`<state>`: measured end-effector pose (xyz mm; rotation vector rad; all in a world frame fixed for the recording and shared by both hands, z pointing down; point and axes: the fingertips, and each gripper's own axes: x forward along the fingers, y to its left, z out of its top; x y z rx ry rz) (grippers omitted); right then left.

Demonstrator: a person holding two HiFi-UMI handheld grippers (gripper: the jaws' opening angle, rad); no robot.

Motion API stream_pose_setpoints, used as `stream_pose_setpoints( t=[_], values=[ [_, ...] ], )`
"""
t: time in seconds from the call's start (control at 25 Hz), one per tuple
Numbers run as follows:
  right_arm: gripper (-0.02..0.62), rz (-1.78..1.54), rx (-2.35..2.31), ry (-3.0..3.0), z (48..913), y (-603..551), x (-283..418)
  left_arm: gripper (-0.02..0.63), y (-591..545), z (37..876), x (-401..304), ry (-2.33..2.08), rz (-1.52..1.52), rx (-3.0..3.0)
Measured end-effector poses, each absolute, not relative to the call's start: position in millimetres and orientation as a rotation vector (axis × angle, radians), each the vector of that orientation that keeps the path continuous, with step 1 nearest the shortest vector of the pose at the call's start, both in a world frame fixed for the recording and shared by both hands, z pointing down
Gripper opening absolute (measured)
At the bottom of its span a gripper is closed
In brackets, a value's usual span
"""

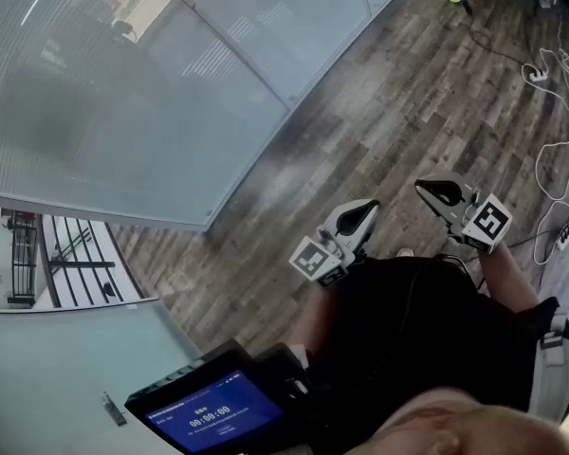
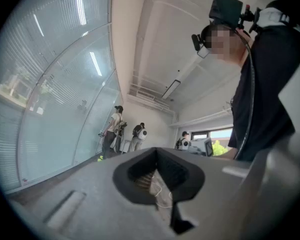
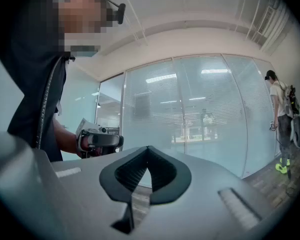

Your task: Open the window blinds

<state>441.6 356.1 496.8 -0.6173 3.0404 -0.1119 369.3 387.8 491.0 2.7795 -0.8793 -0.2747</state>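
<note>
The window blinds [image 1: 123, 83] hang shut behind a glass wall at the upper left of the head view, their slats closed and pale. They also fill the middle of the right gripper view [image 3: 190, 109] and the left side of the left gripper view [image 2: 50, 84]. My left gripper [image 1: 368, 207] is held over the wooden floor, well short of the glass, jaws together and nothing between them [image 2: 156, 154]. My right gripper [image 1: 427, 188] hangs beside it, also shut and empty [image 3: 147, 151]. In the right gripper view the left gripper [image 3: 97, 141] shows in a hand.
White cables [image 1: 550, 112] and a power strip [image 1: 564, 235] lie on the wooden floor [image 1: 379, 112] at the right. A lit screen [image 1: 204, 410] sits at the bottom left. Several people [image 2: 112, 129] stand far along the glass wall; one [image 3: 282, 119] shows at the right.
</note>
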Motion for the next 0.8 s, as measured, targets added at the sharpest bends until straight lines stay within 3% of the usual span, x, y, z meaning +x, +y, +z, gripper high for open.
stream_pose_setpoints(
  t=[0.8],
  values=[
    [0.008, -0.106, -0.512, 3.048, 495, 353, 427, 0.002, 383, 499, 368, -0.874, -0.184, 2.796]
  ],
)
